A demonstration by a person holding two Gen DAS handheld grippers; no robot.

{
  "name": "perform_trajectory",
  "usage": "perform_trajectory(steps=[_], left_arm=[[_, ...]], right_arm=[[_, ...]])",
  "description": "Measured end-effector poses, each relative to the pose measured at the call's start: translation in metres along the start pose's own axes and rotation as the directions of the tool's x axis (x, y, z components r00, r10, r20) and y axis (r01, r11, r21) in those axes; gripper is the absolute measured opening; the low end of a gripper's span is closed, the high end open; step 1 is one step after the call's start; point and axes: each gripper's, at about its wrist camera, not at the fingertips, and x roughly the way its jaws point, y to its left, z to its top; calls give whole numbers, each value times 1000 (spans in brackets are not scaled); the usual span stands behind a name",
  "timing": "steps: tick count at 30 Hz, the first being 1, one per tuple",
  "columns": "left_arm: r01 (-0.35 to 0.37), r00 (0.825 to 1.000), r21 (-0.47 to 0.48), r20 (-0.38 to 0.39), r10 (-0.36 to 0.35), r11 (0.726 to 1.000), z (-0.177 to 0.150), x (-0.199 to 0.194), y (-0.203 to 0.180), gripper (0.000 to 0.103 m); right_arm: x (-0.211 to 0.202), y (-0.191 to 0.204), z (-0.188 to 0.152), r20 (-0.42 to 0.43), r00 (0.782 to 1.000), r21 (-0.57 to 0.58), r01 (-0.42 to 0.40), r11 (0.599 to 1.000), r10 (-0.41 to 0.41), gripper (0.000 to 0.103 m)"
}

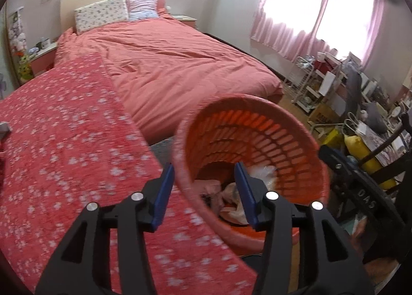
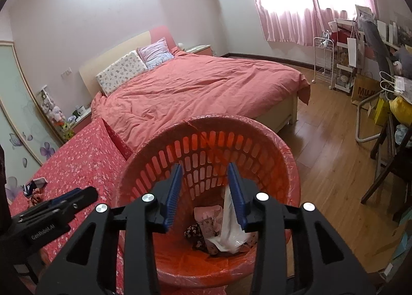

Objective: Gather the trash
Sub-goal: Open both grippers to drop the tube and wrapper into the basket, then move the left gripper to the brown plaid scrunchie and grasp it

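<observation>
We see the bed (image 2: 200, 89) well beyond both tools, and the red flowered tablecloth (image 1: 64, 140) spreading under and ahead of our left gripper (image 1: 203, 187). The orange basket (image 2: 206, 145) stands directly below our right gripper (image 2: 203, 187), its mouth tilted up toward us, so anything let go should drop inside. The left gripper straddles the basket's near rim, partly open and empty, probably steadying that edge. The right gripper is partly open too; a white plastic bag (image 2: 229, 228) hangs just beside its right finger, and we cannot tell whether it is touching. Crumpled wrappers (image 2: 203, 228) already lie on the basket's bottom. More scraps (image 2: 34, 188) sit on the cloth beyond the left gripper.
</observation>
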Motion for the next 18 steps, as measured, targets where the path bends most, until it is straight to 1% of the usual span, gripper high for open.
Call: perform_trajectory(steps=[2, 4, 7, 11, 15, 16, 18], left_arm=[[-26, 1000, -1, 1, 26, 1000, -3, -5, 10, 51], [-61, 998, 3, 6, 61, 998, -8, -11, 21, 53], [-115, 993, -7, 13, 115, 993, -14, -20, 41, 57], [-175, 985, -50, 3, 175, 983, -20, -29, 77, 60], [-231, 973, -101, 4, 232, 968, -28, -42, 111, 66], [-248, 968, -114, 6, 250, 962, -30, -46, 121, 67], [-292, 955, -141, 9, 296, 946, -34, -56, 143, 70]], right_arm=[[-1, 2, -1, -3, 1000, -10, 5, 1000, -5, 40], [-1, 6, -1, 2, 1000, -21, 10, 1000, -10, 46], [-2, 12, -2, 6, 1000, -46, 18, 999, -17, 47], [-2, 25, -4, -1, 1000, -80, 15, 997, -15, 51], [-3, 40, -8, -6, 1000, -118, 9, 993, -10, 52], [-3, 45, -9, -7, 1000, -128, 7, 992, -7, 56], [-5, 54, -12, 0, 1000, -153, 3, 988, -3, 60]])
